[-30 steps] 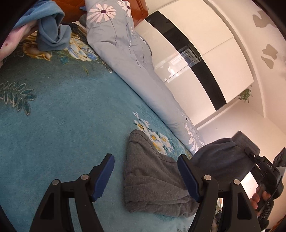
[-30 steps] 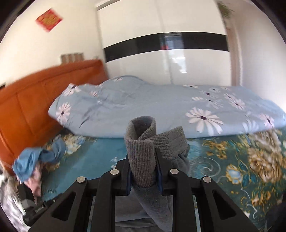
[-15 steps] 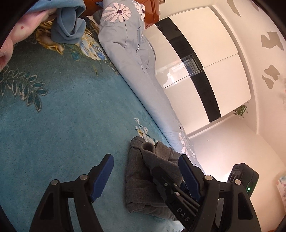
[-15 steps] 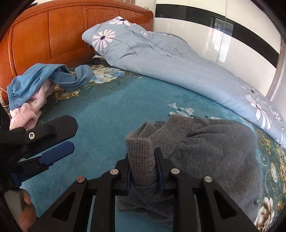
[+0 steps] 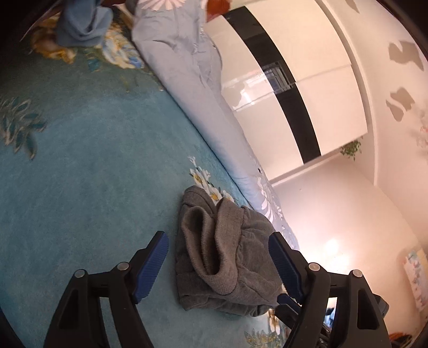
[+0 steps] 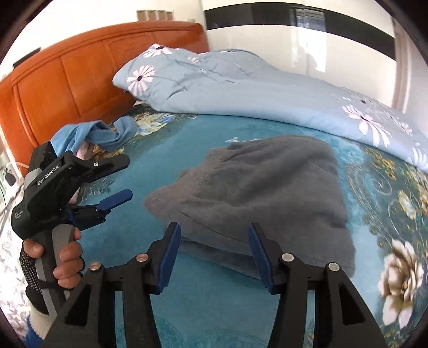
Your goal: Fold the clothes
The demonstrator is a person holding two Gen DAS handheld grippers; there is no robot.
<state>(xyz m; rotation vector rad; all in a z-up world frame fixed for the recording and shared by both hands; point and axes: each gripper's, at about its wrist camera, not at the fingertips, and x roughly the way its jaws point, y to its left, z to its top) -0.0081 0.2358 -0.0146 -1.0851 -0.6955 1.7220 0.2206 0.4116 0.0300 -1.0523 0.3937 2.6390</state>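
Released from the right gripper (image 6: 212,254) since half a second ago, the grey sweater (image 6: 262,198) now lies folded on the teal floral bedspread (image 6: 219,131), and that gripper's blue-padded jaws stand spread with nothing between them. Its ribbed hem, which was pinched upright before, rests on top of the pile just ahead of the fingertips. Off to this gripper's left, the left gripper (image 6: 117,182) hangs above the bedspread, held in a hand (image 6: 67,257), its jaws apart.

From the left wrist view, the left gripper (image 5: 218,258) is likewise spread wide and holds nothing; the grey sweater (image 5: 222,257) sits between and just beyond its two pads, ribbed cuff curled upward. Farther ahead and to the right runs the pale blue daisy-print duvet (image 5: 192,80), with a white wardrobe (image 5: 302,88) behind it. A blue garment (image 5: 83,24) lies bunched well ahead to the left, near the orange wooden headboard (image 6: 80,72).
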